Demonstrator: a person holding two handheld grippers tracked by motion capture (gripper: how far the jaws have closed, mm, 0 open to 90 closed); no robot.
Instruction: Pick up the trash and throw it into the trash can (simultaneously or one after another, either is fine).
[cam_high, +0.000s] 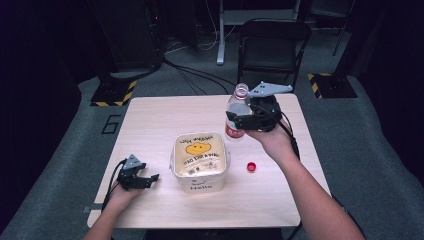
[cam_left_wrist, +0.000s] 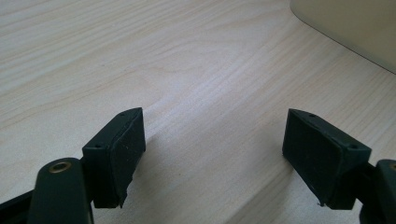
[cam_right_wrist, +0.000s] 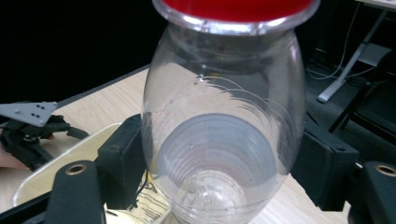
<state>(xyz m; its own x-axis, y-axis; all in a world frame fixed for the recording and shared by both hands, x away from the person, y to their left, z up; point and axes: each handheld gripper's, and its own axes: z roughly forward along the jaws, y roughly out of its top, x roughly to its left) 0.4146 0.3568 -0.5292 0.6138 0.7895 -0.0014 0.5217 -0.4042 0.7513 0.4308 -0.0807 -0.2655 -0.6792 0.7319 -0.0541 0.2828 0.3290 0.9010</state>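
Right tool (cam_high: 235, 121) around one bottle (cam_high: 237, 111)

Grey carpet (cam_high: 165, 82), black folding chair (cam_high: 272, 47)

The bottle (cam_high: 237, 114) is clear plastic with a red label band low on its body and a red ring at its open neck. It stands roughly upright above the counter (cam_high: 160, 120), clasped around its middle between the pads of the right claw (cam_high: 240, 121). It looks empty, though the glare makes that hard to confirm. Its red cap (cam_high: 252, 166) lies alone on the counter, well apart.
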